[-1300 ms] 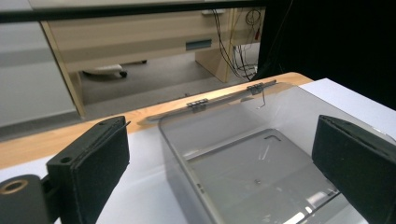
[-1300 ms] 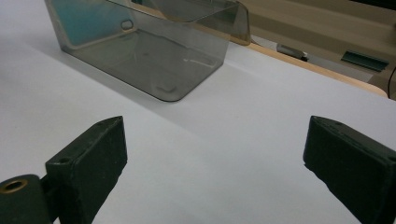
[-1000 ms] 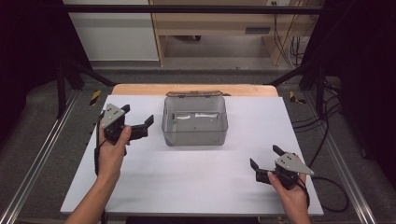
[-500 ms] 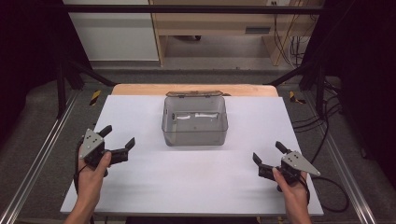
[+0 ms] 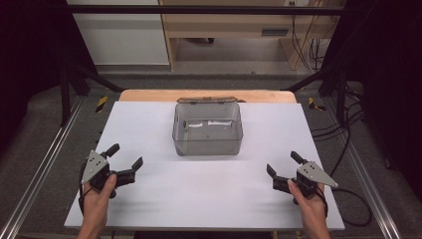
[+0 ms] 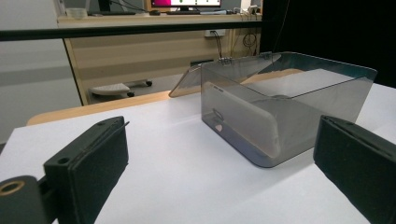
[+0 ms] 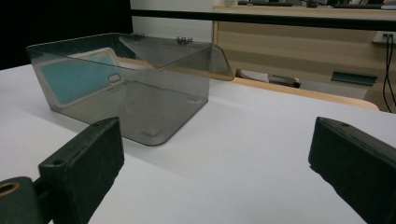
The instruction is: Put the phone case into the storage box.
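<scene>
Now the left tongs [image 5: 126, 157] sit lower, both tongs spread, box [image 5: 208, 129] untouched.

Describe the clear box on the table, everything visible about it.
The box is smoky grey, see-through plastic by its look, rectangular with rounded corners. Its hinged lid is swung open and hangs back over the far edge. It sits upright on the white table, toward the far middle. Nothing shows inside. Neither gripper touches it.
</scene>
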{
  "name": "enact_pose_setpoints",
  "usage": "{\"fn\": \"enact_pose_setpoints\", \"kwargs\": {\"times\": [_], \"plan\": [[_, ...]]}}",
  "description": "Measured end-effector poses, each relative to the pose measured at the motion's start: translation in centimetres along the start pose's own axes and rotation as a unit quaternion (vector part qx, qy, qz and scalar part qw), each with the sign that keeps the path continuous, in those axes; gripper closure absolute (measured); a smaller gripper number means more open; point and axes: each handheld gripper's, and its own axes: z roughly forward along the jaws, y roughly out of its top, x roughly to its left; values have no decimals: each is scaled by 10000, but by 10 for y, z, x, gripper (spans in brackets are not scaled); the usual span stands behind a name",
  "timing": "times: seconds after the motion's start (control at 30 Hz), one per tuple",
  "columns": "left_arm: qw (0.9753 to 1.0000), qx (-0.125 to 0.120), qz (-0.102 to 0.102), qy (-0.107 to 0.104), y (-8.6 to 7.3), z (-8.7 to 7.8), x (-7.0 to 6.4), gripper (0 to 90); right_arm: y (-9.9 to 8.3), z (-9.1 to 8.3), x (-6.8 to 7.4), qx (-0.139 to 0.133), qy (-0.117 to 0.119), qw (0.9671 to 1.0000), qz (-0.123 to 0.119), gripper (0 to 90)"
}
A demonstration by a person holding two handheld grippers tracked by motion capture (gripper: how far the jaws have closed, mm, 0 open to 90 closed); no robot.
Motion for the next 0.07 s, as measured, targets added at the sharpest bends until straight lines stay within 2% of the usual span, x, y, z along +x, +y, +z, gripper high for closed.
{"fn": "enact_pose_setpoints", "kwargs": {"times": [0.07], "plan": [[10000,4,78,5,1,-2,-1,32,1,0,1,-6,6,10000,-8,39]]}}
